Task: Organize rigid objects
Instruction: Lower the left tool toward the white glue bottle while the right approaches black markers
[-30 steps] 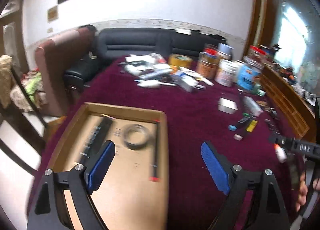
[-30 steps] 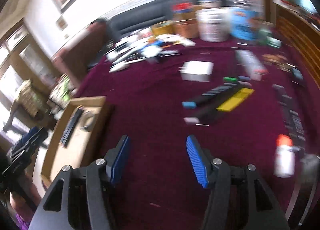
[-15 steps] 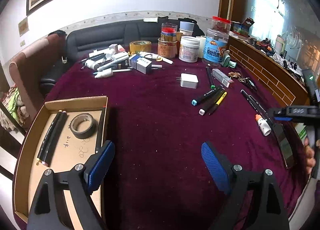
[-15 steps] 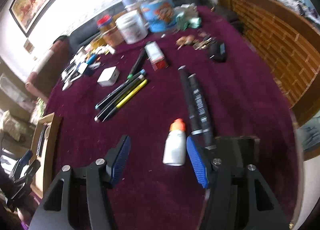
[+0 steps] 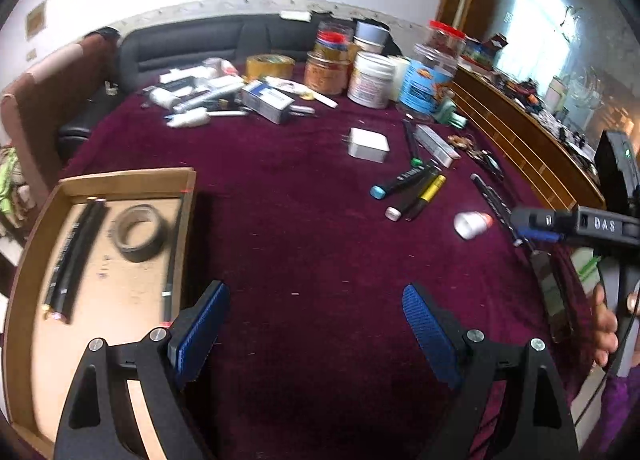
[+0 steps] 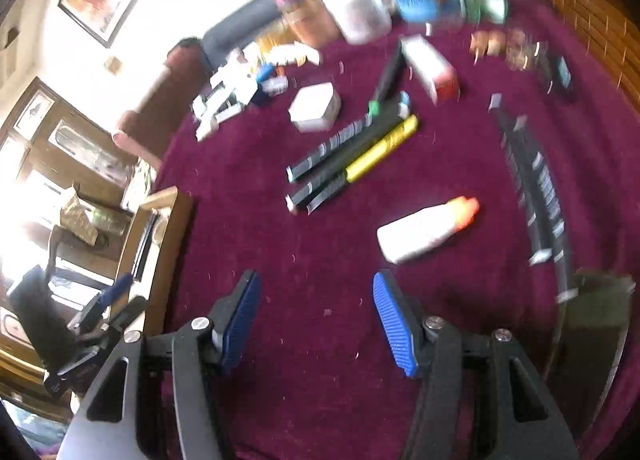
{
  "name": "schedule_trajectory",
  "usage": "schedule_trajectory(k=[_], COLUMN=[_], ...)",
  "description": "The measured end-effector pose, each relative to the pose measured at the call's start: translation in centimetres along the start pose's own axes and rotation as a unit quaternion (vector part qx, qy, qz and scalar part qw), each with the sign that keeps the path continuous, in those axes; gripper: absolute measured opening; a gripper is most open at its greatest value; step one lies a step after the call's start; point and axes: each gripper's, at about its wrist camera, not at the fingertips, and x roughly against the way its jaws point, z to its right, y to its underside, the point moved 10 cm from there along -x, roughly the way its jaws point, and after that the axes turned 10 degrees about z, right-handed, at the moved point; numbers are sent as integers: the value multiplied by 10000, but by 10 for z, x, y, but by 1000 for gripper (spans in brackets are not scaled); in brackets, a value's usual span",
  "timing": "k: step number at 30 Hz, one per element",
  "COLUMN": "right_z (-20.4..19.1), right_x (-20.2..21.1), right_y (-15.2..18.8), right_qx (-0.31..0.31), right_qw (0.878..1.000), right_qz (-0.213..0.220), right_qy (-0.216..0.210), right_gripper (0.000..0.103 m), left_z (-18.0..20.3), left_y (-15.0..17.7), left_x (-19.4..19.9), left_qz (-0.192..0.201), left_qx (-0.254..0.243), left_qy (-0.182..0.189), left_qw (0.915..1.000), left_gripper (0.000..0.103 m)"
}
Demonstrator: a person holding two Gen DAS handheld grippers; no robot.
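Maroon cloth table (image 5: 304,220), dark sofa (image 5: 208,40) behind. Left gripper (image 5: 316,312) spread wide, empty; right gripper (image 6: 316,308) half-spread, empty. White glue bottle (image 6: 424,230) lies flat ahead — cardboard tray (image 5: 24,284) holds tape roll (image 5: 140,226), at table's left.

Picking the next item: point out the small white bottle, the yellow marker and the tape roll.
white bottle (image 6: 420,234), right wrist view, body.
yellow marker (image 6: 382,150), right wrist view, barrel.
tape roll (image 5: 157,229), left wrist view, rim.
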Motion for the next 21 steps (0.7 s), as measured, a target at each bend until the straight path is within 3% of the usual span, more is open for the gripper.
schedule_trajectory(k=[3,6,8,12,16,21], right_z=[27,50,61,79,93,115], right_x=[17,28,34,38,42,50], right_y=[-14,-15,-14,-15,-18,-23], right_qx=[31,-295,-423,-530,-610,-779], right_qw=[9977,9963,9955,9948,9944,9933], right_qz=[309,424,478,501,545,573], right_qy=[596,681,705,705,666,632], right_gripper=[58,58,58,58,58,58], left_z=[23,55,81,134,180,221], left_y=[-5,-19,-33,-56,-60,-52], left_x=[-9,-20,-27,-57,-98,-146], left_qz=[-128,-76,132,541,406,309], left_qx=[-111,-401,-858,-2097,-2908,-3944], left_qy=[359,769,953,1078,1281,1363], left_qw=[9992,9962,9917,9703,9473,9083], left_gripper=[91,91,91,91,91,91])
